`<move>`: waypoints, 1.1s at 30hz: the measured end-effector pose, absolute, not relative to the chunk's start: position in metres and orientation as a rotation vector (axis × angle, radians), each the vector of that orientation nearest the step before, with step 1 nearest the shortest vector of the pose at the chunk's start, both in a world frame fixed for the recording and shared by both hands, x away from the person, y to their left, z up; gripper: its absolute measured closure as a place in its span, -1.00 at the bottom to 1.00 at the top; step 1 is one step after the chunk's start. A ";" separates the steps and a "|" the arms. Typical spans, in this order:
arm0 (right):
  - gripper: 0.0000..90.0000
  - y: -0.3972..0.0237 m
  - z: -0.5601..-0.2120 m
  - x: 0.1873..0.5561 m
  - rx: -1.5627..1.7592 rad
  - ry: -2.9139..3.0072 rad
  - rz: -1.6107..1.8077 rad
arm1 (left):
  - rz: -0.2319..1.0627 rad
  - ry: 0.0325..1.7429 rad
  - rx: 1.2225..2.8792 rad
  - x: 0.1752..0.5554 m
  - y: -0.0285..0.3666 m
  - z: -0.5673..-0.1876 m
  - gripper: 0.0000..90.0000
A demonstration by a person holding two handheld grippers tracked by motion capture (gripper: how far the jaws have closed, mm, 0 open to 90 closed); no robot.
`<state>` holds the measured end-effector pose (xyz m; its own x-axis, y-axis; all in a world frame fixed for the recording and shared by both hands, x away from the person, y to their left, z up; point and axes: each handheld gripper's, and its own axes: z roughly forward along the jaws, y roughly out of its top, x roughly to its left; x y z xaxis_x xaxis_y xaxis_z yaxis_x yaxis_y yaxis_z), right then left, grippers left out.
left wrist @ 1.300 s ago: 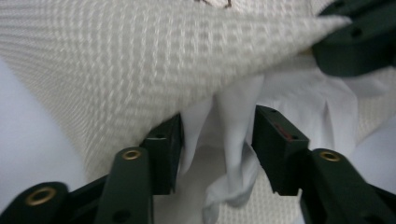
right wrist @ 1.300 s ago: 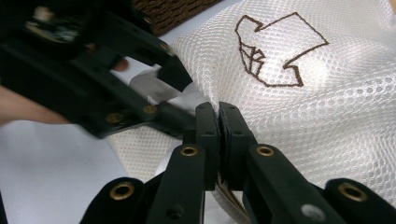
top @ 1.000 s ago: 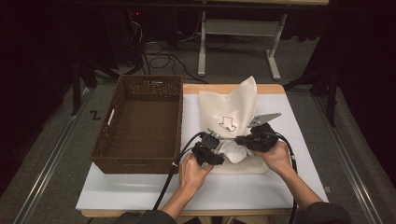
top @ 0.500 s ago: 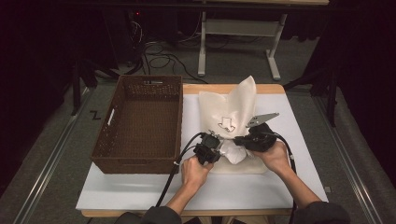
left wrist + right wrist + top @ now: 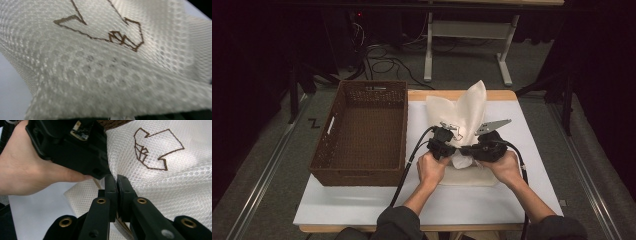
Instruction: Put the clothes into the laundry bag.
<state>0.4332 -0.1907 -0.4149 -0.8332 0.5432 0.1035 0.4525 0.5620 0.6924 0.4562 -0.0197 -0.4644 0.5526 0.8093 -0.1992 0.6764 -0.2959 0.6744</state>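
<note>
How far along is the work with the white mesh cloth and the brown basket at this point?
Done: both grippers are closed on the white mesh cloth with the brown outline mark, which bunches up off the table between them. In hand: the right gripper pinches an edge; the left gripper, jaws just closed, clamps beside it. Left, probably: moving it into the brown woven basket, which holds nothing yet.

One cream mesh cloth (image 5: 464, 112) bearing one brown stitched arrow-shaped outline (image 5: 156, 148). One brown wicker basket (image 5: 362, 132). One table (image 5: 532, 135) with a white top. Two black handheld grippers: the left gripper (image 5: 447, 148) and the right gripper (image 5: 117, 181). Two bare hands, the left hand (image 5: 431, 168) and the right hand (image 5: 507, 169)
</note>
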 end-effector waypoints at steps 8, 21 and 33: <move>0.97 -0.189 -0.423 0.437 0.862 2.667 1.090 | 0.221 1.160 2.131 0.439 -0.016 -0.467 0.43; 0.97 -0.193 -0.425 0.435 0.875 2.647 1.091 | 0.147 1.124 2.177 0.414 -0.026 -0.475 -0.17; 0.97 -0.197 -0.428 0.435 0.875 2.652 1.070 | 0.192 1.138 2.212 0.432 -0.045 -0.490 0.59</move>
<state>0.4350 -0.1971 -0.4282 -0.8183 0.5699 0.0749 0.4622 0.5751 0.6750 0.4319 -0.0448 -0.4897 0.6150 0.7736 -0.1526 0.6811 -0.4237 0.5972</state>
